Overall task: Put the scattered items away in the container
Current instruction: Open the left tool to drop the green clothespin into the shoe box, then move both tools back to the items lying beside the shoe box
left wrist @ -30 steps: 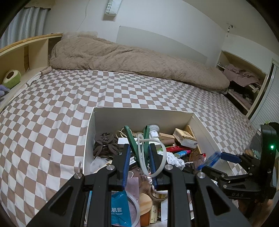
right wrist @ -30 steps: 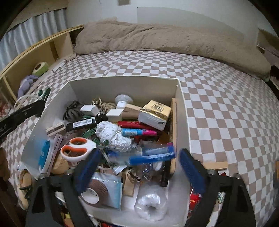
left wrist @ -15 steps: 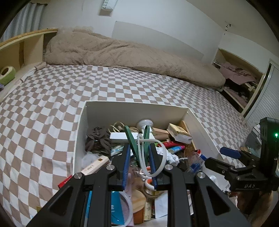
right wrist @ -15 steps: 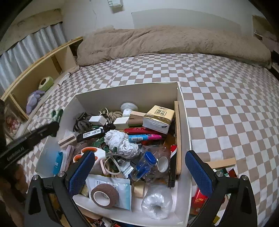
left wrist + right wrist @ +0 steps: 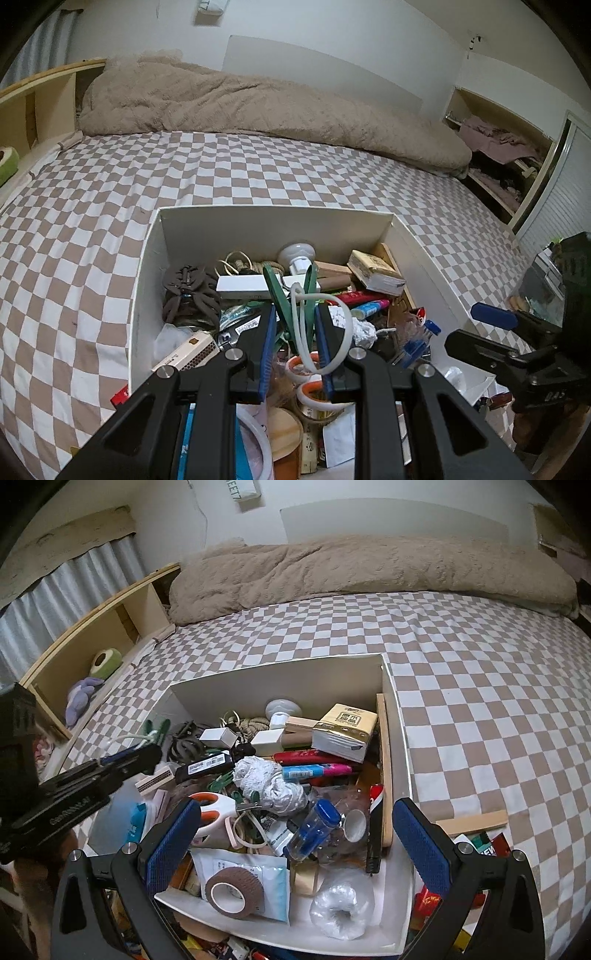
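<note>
Green clip [image 5: 291,295] stands upright, prongs up, pinched by left gripper [image 5: 294,338]; right gripper [image 5: 295,834] fingers wide

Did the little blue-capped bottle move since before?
Yes. The blue-capped bottle was between the right gripper's fingers; now it lies inside the white box, beside the wooden strip.

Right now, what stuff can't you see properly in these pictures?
- Left wrist view: the left gripper holds a green clip and white loop; its fingers hide their lower ends.
- Right wrist view: things under the top layer in the white box are buried.
- Right wrist view: items outside the box at the bottom edge are cut off by the right gripper and the frame.
- The barcode label on the black stick is too small to read.
</note>
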Available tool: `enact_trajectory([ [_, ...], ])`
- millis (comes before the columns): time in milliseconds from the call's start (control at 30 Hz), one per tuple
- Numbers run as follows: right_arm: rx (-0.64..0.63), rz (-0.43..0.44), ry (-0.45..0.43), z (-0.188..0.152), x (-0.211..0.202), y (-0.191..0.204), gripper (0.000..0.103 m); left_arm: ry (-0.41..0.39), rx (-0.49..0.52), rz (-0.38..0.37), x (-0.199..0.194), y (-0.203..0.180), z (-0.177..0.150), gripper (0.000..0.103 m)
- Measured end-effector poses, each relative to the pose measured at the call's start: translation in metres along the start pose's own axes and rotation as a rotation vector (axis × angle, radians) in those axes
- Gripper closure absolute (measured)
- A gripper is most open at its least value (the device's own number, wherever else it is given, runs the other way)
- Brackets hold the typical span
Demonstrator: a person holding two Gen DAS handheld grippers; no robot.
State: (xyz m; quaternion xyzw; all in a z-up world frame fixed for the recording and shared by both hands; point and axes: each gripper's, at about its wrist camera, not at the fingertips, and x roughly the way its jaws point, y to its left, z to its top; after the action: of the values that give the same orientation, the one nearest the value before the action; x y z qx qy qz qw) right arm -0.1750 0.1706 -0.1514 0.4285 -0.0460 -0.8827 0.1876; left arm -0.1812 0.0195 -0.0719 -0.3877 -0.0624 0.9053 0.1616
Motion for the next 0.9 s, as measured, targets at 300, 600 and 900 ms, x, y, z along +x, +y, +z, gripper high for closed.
enact_trajectory([
  [300, -0.004, 0.011, 0.003, -0.001, 0.0, 0.001, 0.0, -0.048, -0.038, 0.022, -0.007, 0.008, 0.001, 0.014],
  [600, -0.01, 0.014, -0.023, 0.0, -0.007, 0.002, 0.0, -0.043, -0.057, 0.08, -0.02, 0.018, -0.001, 0.014],
  [900, -0.005, 0.014, -0.051, 0.001, -0.014, 0.0, 0.0, -0.042, -0.062, 0.094, -0.032, 0.017, -0.002, 0.007],
])
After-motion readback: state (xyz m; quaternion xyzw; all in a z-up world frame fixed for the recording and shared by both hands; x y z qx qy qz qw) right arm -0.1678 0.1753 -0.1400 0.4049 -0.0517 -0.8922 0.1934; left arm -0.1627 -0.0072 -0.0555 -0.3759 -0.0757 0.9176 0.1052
